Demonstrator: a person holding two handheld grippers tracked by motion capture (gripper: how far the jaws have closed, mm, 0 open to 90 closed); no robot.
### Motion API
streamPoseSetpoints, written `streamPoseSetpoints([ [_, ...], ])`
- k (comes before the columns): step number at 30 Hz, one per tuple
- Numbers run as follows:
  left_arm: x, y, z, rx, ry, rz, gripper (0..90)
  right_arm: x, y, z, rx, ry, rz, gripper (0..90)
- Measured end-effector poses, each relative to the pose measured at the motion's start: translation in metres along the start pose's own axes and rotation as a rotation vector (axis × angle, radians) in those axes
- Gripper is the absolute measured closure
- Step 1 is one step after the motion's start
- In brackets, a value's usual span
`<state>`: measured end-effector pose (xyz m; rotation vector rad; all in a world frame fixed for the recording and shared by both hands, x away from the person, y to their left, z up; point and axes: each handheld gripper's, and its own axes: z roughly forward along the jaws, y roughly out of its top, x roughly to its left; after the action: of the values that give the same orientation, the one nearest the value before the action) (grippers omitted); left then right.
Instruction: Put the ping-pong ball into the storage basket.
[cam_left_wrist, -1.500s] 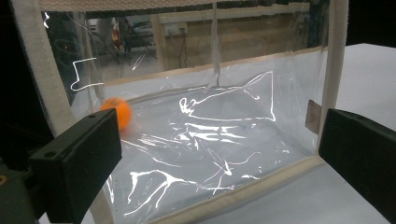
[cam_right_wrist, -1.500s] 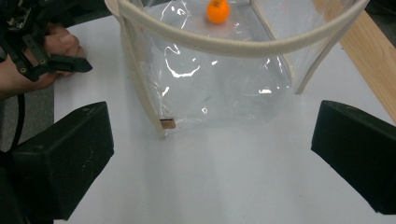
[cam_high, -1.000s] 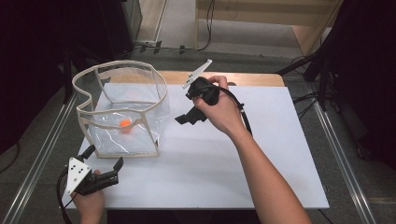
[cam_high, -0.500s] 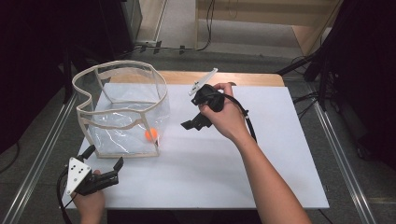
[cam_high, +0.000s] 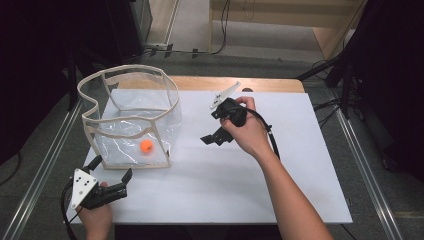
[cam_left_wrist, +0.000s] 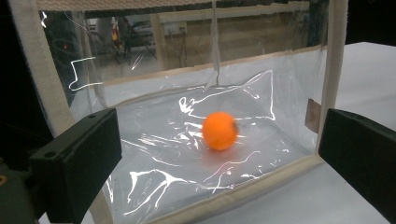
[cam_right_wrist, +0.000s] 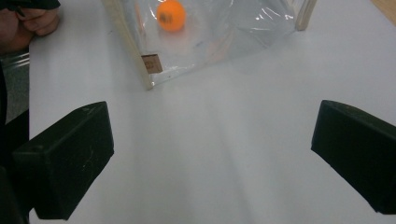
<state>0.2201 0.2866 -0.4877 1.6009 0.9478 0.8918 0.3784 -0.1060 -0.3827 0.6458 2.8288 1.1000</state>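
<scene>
An orange ball (cam_high: 146, 146) lies on the floor of a clear plastic bag with beige trim (cam_high: 166, 107), which stands open-topped at the table's left. My left gripper (cam_high: 113, 167) rests at the near left corner, open, its jaws pointing at the bag's near wall. Through that wall the ball (cam_left_wrist: 219, 130) shows between the left gripper's (cam_left_wrist: 219, 154) spread jaws. My right gripper (cam_high: 212, 126) is held above the table's middle, right of the bag, open with nothing in it. Its (cam_right_wrist: 212, 154) jaws frame bare white surface, with the ball (cam_right_wrist: 171, 15) and the bag's corner (cam_right_wrist: 144, 70) beyond.
A white board (cam_high: 280, 190) covers the table, with a strip of wood (cam_high: 270, 85) along the far edge. Metal rails (cam_high: 45, 165) run down both sides. The hand holding the left gripper (cam_right_wrist: 28, 25) shows in the right gripper view.
The ball rolled right inside the bag, then back a little to the left. My right gripper drew slightly nearer and to the right. The left gripper stayed put.
</scene>
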Motion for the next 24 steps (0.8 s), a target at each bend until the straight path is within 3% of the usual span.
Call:
streamPoseSetpoints([
  [24, 0.000, 0.000, 0.000, 0.001, 0.000, 0.001, 0.1, -0.005, -0.049, 0.006, -0.019, -0.009, 0.051, 0.0],
])
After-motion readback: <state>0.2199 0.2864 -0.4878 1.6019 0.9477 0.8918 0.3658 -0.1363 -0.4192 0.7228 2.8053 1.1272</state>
